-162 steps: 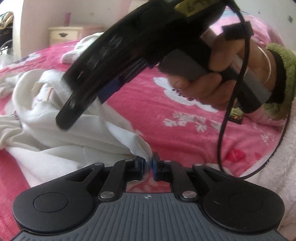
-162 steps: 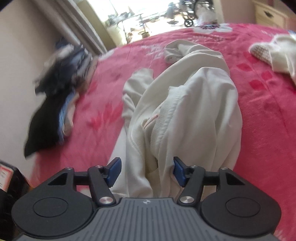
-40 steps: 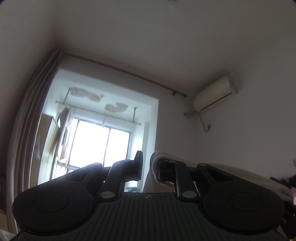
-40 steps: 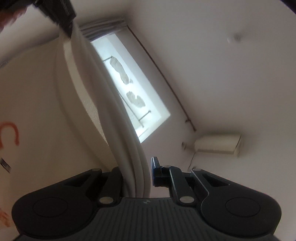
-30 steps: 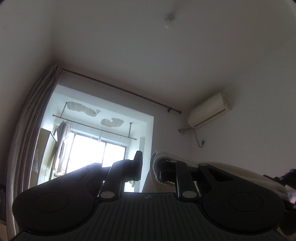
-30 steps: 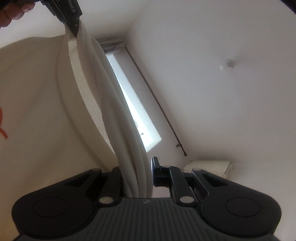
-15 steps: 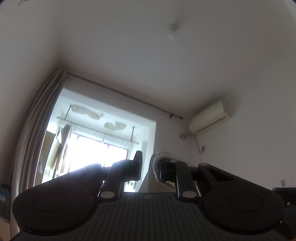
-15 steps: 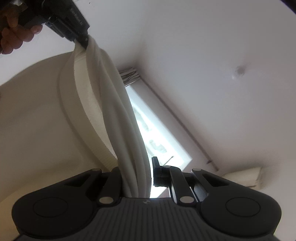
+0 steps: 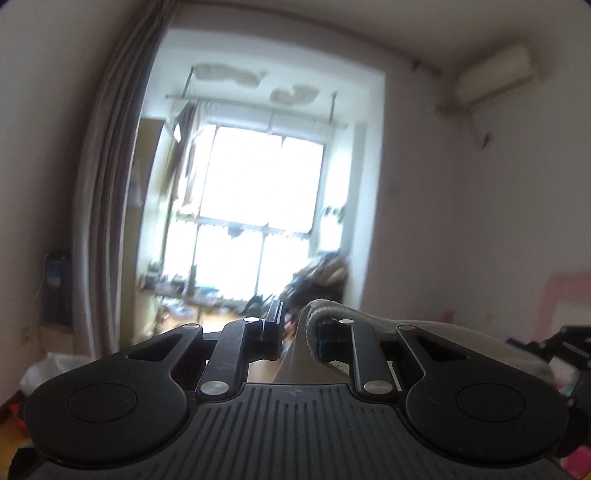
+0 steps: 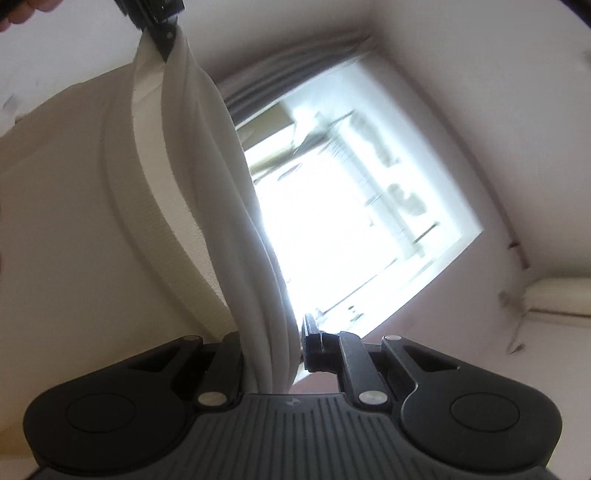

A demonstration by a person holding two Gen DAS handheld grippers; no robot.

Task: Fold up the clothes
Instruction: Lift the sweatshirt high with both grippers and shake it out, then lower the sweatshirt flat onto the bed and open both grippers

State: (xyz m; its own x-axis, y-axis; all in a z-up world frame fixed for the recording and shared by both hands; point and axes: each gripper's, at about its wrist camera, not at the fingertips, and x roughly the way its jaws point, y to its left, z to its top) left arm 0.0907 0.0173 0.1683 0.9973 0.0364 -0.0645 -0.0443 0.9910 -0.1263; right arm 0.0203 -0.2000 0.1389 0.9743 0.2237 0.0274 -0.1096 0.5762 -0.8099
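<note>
— Left wrist view: left tongs (image 9: 300, 328) clenched on a rolled hem of the cream garment (image 9: 424, 332), cloth trailing off right, held up in the air against the window (image 9: 258, 192).

— Right wrist view?

— Right tongs (image 10: 273, 354) pinching a thick bunch of the same garment (image 10: 207, 155), stretched up to the other tongs (image 10: 159, 22).

— Handling?

— Soft, light, floppy; likely best gripped at hem corners, kept taut.
</note>
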